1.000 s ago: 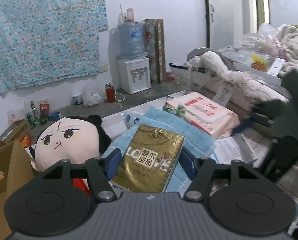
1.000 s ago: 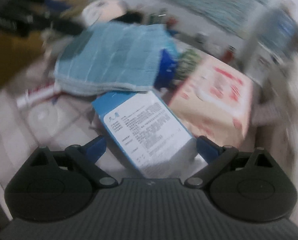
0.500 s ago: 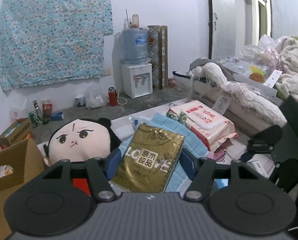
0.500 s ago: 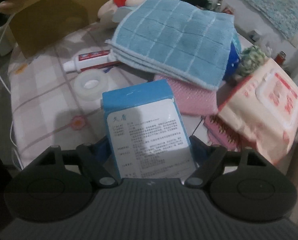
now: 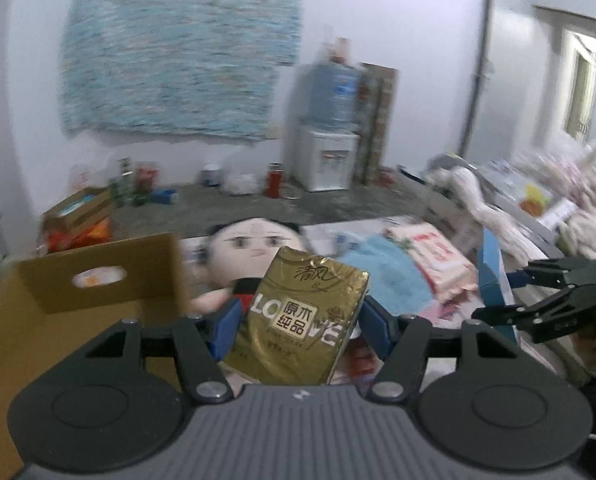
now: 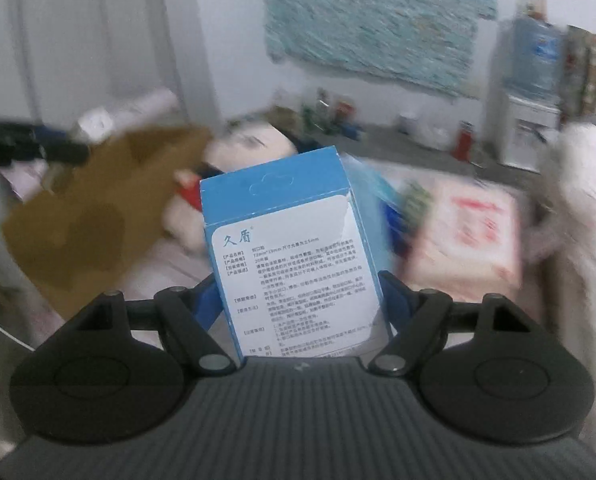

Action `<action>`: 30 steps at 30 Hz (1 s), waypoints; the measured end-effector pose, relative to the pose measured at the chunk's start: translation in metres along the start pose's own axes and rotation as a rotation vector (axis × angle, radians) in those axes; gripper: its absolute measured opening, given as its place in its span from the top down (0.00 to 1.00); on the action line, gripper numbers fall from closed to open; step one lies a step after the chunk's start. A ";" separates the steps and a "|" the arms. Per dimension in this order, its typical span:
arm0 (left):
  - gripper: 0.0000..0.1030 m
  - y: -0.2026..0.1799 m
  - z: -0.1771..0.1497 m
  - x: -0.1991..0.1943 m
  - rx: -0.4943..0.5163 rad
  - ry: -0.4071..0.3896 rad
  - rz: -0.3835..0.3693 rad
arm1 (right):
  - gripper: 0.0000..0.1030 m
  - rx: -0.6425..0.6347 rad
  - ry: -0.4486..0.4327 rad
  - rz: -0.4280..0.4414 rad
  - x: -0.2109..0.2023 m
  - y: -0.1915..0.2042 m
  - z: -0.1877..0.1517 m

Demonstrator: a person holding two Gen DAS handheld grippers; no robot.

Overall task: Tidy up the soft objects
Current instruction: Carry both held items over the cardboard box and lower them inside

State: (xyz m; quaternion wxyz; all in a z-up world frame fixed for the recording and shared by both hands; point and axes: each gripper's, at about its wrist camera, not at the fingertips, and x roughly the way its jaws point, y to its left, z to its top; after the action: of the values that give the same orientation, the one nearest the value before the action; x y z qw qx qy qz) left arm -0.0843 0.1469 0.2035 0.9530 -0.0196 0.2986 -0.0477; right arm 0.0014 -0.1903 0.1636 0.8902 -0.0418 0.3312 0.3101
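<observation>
My left gripper point(image 5: 298, 326) is shut on a gold tissue pack point(image 5: 301, 316) and holds it up above the table. Behind it lie a plush doll point(image 5: 250, 242), a blue towel point(image 5: 381, 276) and a pink wipes pack point(image 5: 437, 264). My right gripper point(image 6: 296, 300) is shut on a blue and white box point(image 6: 290, 252), held upright in the air. The right gripper and its box also show at the right of the left wrist view point(image 5: 493, 276). The doll point(image 6: 246, 152) and wipes pack point(image 6: 473, 232) are blurred in the right wrist view.
An open cardboard box point(image 5: 98, 276) stands at the left of the table, also in the right wrist view point(image 6: 98, 216). A water dispenser point(image 5: 329, 136) stands by the far wall. White fluffy bedding point(image 5: 493, 216) lies at the right.
Both grippers have swung left and tilted up with their loads. The cardboard box is now nearer the middle of both views. The right gripper's view has lifted off the table items.
</observation>
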 end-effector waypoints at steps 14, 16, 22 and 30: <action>0.37 0.152 0.036 -0.006 -0.098 0.068 0.327 | 0.24 0.247 0.018 0.449 0.106 0.133 0.147; 0.37 0.164 0.038 0.018 -0.052 0.102 0.361 | 0.24 0.287 0.040 0.420 0.132 0.150 0.163; 0.37 0.198 0.026 0.085 0.016 0.177 0.420 | 0.24 0.425 0.205 0.367 0.233 0.203 0.174; 0.37 0.201 -0.012 0.144 0.065 0.243 0.450 | 0.24 0.536 0.306 0.186 0.334 0.238 0.155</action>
State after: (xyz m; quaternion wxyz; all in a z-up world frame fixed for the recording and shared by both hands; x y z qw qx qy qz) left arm 0.0422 0.3324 0.0987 0.8968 0.0840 0.4061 0.1540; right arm 0.1475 0.2199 0.1100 0.7772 0.1783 0.5334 0.2821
